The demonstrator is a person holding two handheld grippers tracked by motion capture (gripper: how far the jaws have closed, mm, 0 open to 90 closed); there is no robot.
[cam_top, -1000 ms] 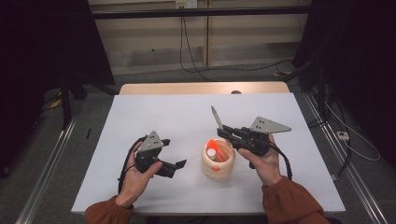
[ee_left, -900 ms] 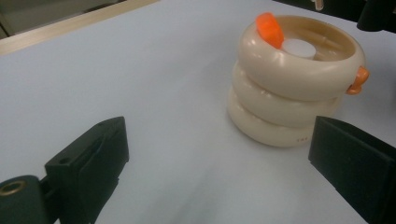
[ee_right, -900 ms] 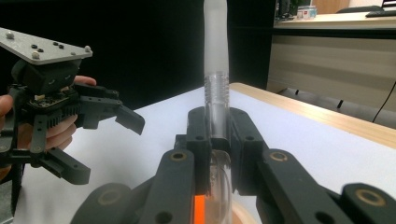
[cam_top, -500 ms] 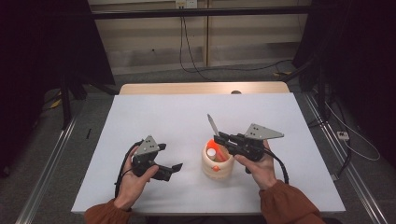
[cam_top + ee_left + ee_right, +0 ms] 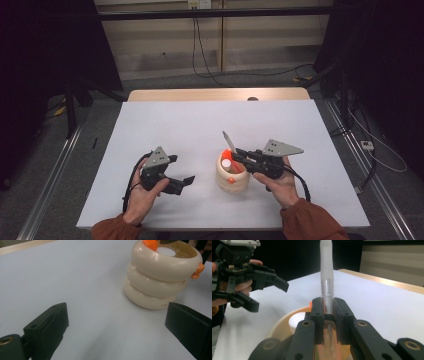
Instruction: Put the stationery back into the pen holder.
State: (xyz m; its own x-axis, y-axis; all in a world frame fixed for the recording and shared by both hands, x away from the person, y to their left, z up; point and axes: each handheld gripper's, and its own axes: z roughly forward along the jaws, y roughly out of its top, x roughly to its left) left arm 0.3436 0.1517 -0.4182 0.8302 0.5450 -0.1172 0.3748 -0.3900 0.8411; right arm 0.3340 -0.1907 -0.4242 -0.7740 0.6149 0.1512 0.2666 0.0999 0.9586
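On the bench (image 5: 190,125) a cream holder (image 5: 231,175) stood between the grippers. The right gripper (image 5: 239,154), jaws clenched on a clear pen (image 5: 326,270), hung over its mouth; the left gripper (image 5: 186,182) waited beside it, jaws released. Keeping the pen upright should help it drop in cleanly.

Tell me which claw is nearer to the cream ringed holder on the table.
Right. The right claw sits just above the holder, shut on a pen. The left claw rests open on the table, beside it and apart.
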